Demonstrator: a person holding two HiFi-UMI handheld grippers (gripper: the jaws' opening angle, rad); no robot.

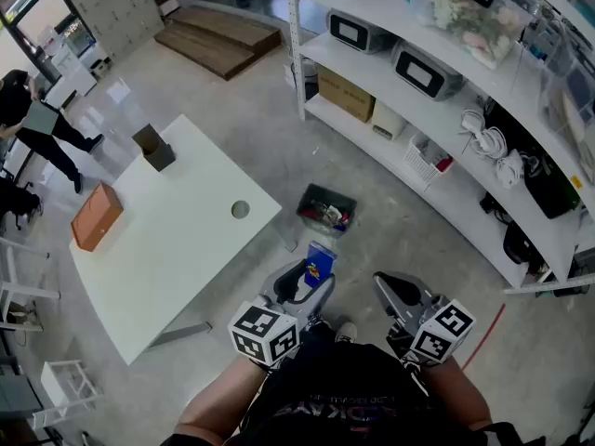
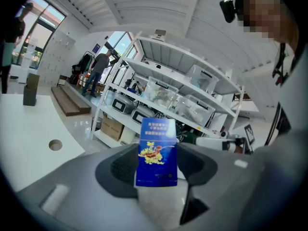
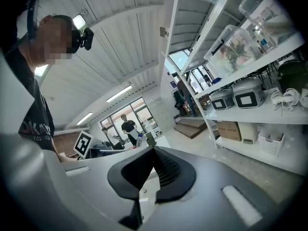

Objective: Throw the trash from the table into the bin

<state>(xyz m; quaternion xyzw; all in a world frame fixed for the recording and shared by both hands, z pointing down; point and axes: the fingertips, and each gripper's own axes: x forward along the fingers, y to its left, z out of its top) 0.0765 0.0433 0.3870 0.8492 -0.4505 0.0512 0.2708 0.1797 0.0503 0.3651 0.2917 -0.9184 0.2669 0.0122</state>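
A floor bin [image 1: 314,192] beside the bench [image 1: 177,249] is holding mixed trash [image 1: 331,216]. The left gripper [image 1: 310,277] has its jaws clamping an upright blue packet [image 2: 156,153]; the right gripper [image 3: 153,166] is keeping its jaws together, empty.

White shelving [image 1: 367,74] lines a grey concrete floor [image 1: 260,128]

A black T-shirt [image 1: 344,393] with short sleeves and faded print across the chest is worn. A dark head camera [image 3: 81,35] is carried at the forehead on a black strap [image 3: 32,13] that runs over the head. The left gripper [image 1: 311,277] and the right gripper [image 1: 392,291] are moulded in smooth grey, with black ribbed pads [image 3: 166,170] set inside the jaws. A white cube [image 1: 263,333] printed with black square markers is fixed on each.
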